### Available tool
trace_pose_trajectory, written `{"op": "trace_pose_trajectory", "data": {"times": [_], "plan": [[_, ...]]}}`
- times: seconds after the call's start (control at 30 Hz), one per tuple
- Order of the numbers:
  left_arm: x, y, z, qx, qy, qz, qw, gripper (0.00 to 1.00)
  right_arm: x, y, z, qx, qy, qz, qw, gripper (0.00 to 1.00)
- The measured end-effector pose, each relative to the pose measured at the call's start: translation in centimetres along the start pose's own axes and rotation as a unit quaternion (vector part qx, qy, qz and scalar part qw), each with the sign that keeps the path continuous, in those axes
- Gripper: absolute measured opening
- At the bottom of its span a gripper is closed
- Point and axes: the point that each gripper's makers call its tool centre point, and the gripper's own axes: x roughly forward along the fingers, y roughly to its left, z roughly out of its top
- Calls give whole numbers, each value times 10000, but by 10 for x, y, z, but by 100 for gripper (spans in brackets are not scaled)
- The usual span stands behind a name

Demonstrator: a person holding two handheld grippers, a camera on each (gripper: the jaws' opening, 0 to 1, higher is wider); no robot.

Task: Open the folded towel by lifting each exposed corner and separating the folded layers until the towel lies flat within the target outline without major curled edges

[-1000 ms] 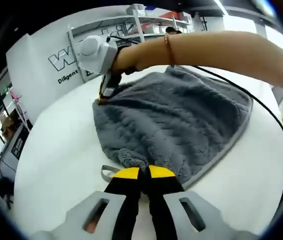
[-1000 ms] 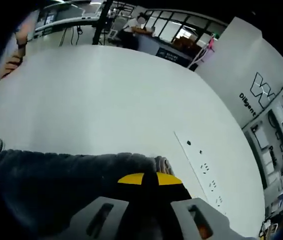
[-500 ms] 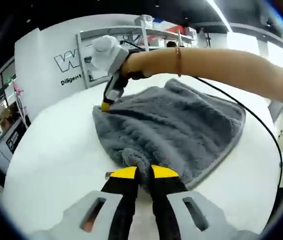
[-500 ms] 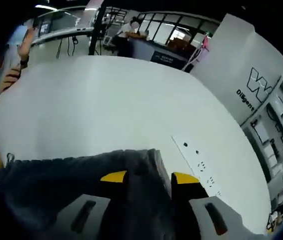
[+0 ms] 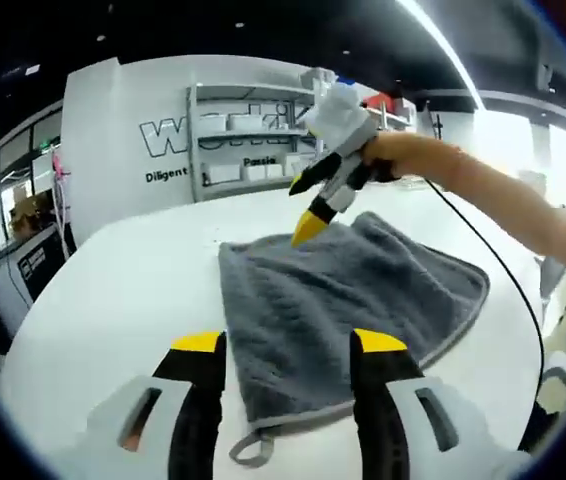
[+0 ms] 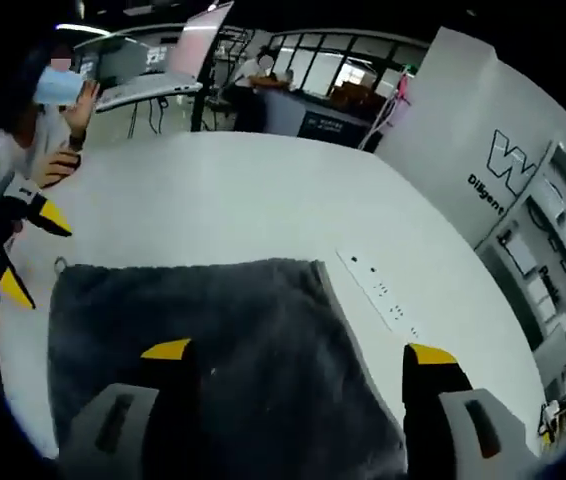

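The grey plush towel [image 5: 333, 295] lies spread out on the white table [image 5: 123, 290], its hang loop [image 5: 247, 449] at the near corner. My left gripper [image 5: 288, 345] is open just above that near edge and holds nothing. Above the far corner hovers my right gripper [image 5: 308, 208], held by a hand, its jaws apart. In the right gripper view the towel [image 6: 213, 330] stretches flat under my open right gripper [image 6: 298, 352]. The left gripper [image 6: 33, 253] shows at the left edge, open, beside the towel's loop corner.
A white strip with small holes [image 6: 378, 295] lies on the table right of the towel. A cable [image 5: 508, 280] trails from the right gripper across the table. Shelves and a lettered wall [image 5: 233, 140] stand behind. A person [image 6: 48, 120] stands at the table's far side.
Both grippers were shut on towel corners; both have opened, let go and lifted away. The bunched corners have dropped and the towel lies flatter.
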Motion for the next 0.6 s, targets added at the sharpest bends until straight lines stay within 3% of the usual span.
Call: {"op": "trace_pose_trajectory", "data": {"times": [0.1, 0.2, 0.27, 0.4, 0.6], "plan": [[-2, 1, 0, -57, -37, 6, 10000, 69, -22, 10, -5, -41, -160, 17, 9999, 96], [-3, -2, -2, -85, -41, -284, 9996, 71, -45, 26, -19, -82, -159, 92, 9998, 99], [-2, 1, -4, -92, -67, -280, 9995, 75, -59, 36, -27, -98, -233, 132, 9996, 99], [-1, 0, -2, -135, -179, -423, 9989, 92, -92, 50, -42, -58, -512, 68, 9986, 99], [2, -4, -5, -302, -79, -533, 9981, 99, -131, 68, -70, 69, -769, -115, 9970, 99]]}}
